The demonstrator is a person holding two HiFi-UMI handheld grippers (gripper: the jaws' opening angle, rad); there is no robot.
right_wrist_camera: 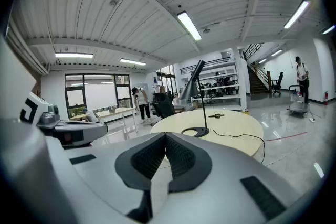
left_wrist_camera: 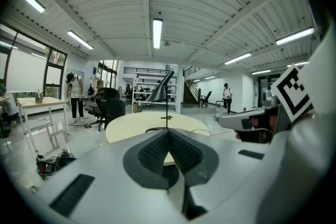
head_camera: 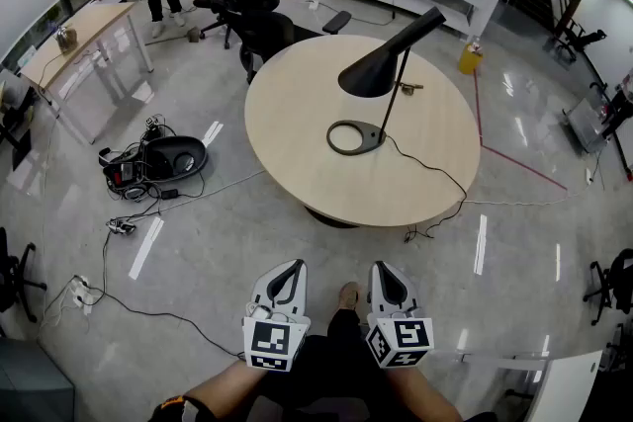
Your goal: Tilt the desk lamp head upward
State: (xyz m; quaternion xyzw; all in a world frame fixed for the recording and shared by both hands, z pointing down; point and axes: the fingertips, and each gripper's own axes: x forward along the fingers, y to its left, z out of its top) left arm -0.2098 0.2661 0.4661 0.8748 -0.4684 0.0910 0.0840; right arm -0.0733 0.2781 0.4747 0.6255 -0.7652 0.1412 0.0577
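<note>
My left gripper (head_camera: 293,268) and right gripper (head_camera: 382,268), both closed and empty, hang well short of the desk lamp (head_camera: 380,66) — seemingly because my reach hasn't begun.

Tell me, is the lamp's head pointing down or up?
Down: the lamp head aims its wide mouth at the table, narrow end raised.

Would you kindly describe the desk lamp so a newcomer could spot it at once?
Start at the round, pale wooden table mid-floor. On its far right part stands the desk lamp, all black, with ring base, thin stem and cone shade. It is the only upright thing there; the small object beside it lies flat.
</note>
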